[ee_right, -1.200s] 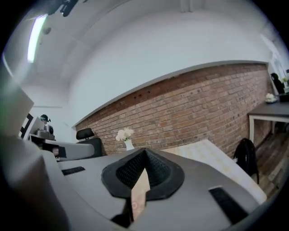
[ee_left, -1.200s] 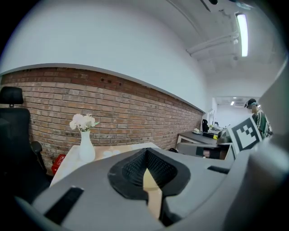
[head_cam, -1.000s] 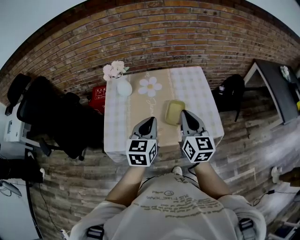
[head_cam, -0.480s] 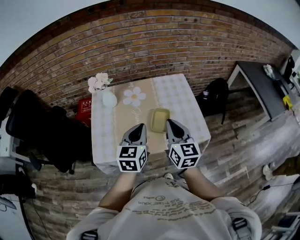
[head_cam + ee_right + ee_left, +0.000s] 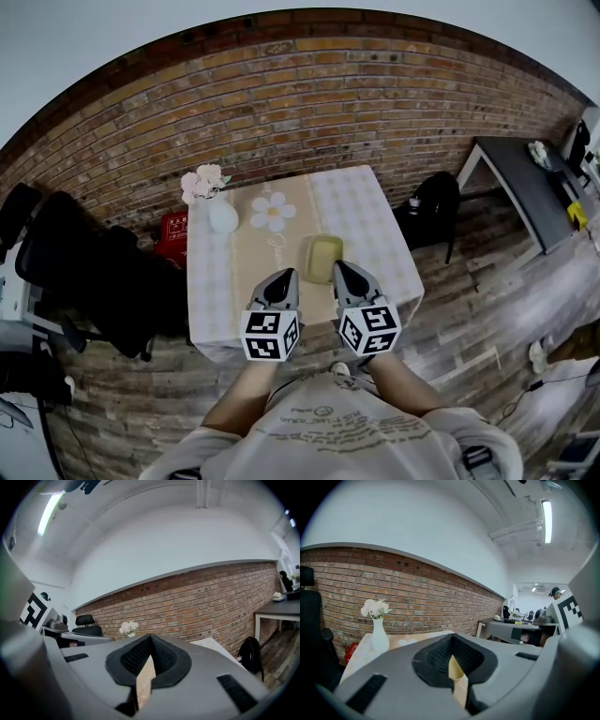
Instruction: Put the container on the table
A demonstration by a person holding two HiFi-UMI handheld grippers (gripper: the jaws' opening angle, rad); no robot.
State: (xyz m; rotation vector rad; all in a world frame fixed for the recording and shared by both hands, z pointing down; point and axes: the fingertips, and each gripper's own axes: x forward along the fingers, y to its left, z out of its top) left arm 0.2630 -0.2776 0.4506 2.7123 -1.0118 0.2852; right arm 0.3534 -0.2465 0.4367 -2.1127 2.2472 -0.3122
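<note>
A shallow yellow-green container (image 5: pixel 322 258) rests on the checked table (image 5: pixel 370 216), on the beige runner's right side. Both grippers hover over the table's near edge, pointing at the brick wall. My left gripper (image 5: pixel 281 275) is shut and empty, a little to the left of the container and nearer to me. My right gripper (image 5: pixel 340 266) is shut and empty too, with its tip just off the container's near right corner, not touching it. In the left gripper view the left gripper (image 5: pixel 451 637) has its jaws together; the right gripper (image 5: pixel 150 637) looks the same in its own view.
A white vase of pale flowers (image 5: pixel 221 214) stands at the table's far left corner. A black office chair (image 5: pixel 94 272) and a red box (image 5: pixel 172 236) sit left of the table. A black bag (image 5: pixel 433 202) and a dark desk (image 5: pixel 525 183) are to the right.
Only the head view has shifted a little. Both grippers stay shut near the table's front edge, and the container lies where it was.
</note>
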